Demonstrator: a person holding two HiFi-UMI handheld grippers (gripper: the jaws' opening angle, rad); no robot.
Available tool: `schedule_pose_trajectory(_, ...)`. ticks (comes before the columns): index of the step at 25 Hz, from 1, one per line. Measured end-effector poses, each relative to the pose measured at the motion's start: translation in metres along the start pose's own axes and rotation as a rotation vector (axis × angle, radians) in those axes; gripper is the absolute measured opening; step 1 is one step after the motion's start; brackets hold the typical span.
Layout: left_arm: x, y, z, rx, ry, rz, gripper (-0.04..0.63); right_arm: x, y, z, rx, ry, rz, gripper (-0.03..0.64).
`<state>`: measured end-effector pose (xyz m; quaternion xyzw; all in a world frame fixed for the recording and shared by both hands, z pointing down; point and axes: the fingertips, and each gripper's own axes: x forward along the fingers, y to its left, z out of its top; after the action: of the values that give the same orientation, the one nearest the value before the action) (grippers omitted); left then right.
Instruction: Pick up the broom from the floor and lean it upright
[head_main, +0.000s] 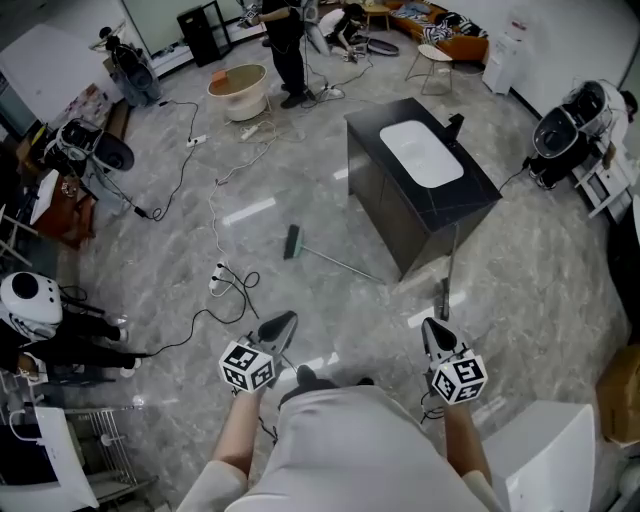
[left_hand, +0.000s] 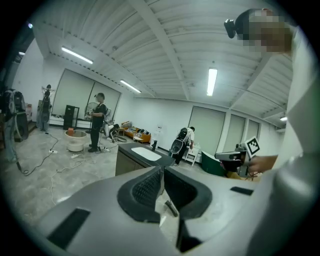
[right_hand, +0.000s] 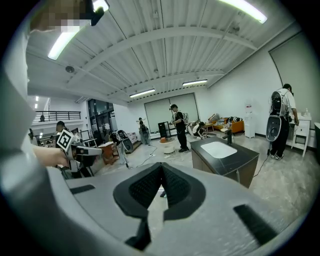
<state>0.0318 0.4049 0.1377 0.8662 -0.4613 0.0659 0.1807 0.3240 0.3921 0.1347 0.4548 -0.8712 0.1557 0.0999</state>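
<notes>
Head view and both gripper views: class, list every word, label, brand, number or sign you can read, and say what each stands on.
No text can be read in any view.
The left cube, on the left claw: black-and-white square patterns only, no letters or digits.
The right cube, on the right claw: the same kind of pattern, no text.
Any print farther off is too small to tell.

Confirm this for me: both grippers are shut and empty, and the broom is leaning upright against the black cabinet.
Wrong on the broom: the head view shows it lying flat on the floor beside the black cabinet, not leaning upright. The rest stands: the left gripper and right gripper are shut and empty.
</notes>
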Motion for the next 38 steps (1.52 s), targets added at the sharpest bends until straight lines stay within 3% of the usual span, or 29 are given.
schedule_pose_trajectory(7, -0.001, -0.005, 0.02, 0.03, -0.025, 0.031, 0.023, -0.006, -0.012, -0.002, -0.042, 0.029, 0.063, 0.001)
schedule_pose_trajectory(18, 0.025, 0.003, -0.011, 0.019, 0.049, 0.005, 0.023, 0.027, -0.014, -0.014, -0.046, 0.087, 0.084, 0.002)
schedule_pose_trajectory(28, 0.068, 0.102, 0.0, 0.004, 0.102, -0.09, 0.023, 0.123, 0.002, 0.005, 0.002, 0.128, -0.018, 0.002)
schedule_pose_trajectory(38, 0.124, 0.215, -0.013, 0.01, 0.207, -0.234, 0.021, 0.248, 0.023, 0.007, 0.024, 0.199, -0.098, 0.002)
